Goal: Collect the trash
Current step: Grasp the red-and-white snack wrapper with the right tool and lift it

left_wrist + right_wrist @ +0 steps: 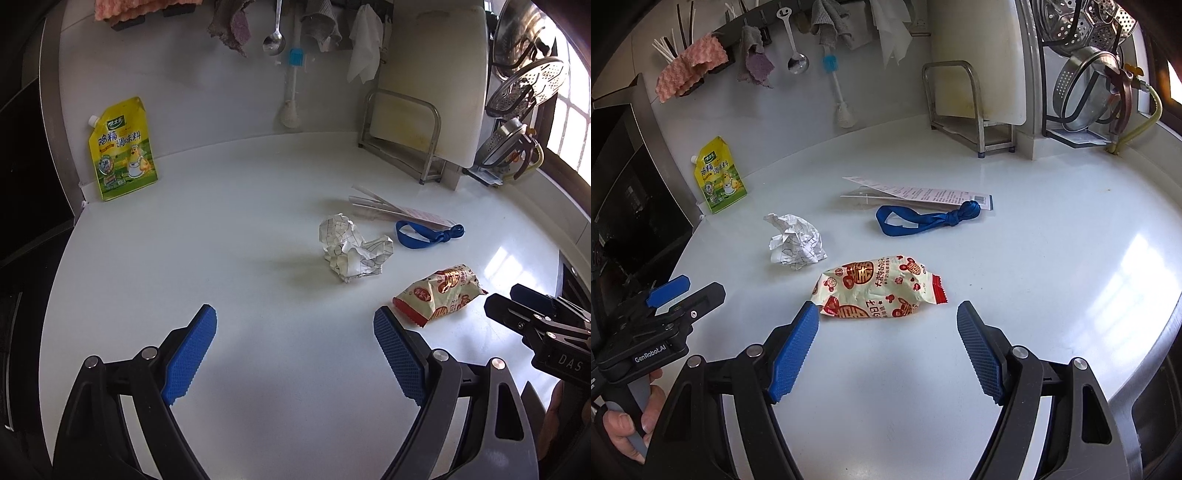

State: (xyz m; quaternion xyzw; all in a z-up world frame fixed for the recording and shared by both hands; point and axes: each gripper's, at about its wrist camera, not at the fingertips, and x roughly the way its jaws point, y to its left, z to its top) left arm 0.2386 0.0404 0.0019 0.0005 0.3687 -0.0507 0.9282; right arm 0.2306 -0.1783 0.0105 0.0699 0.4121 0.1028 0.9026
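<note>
Four pieces of trash lie on the white counter (1034, 258): one snack wrapper (882, 290), one crumpled paper ball (796, 243), one knotted blue ribbon (923, 218) and one flat clear sleeve (916, 194), possibly with a printed card inside. The wrapper lies lengthwise across the right wrist view, red crimped end to the right. The right gripper (886, 350) stands open just short of it. The left gripper (295, 354) is open over bare counter, empty.

The pink cloth (122, 9) is cut off by the top edge in the left wrist view. The clear packet (886, 194) lies partly under the blue strap (923, 219). The snack wrapper (879, 288) print is too small to read.
</note>
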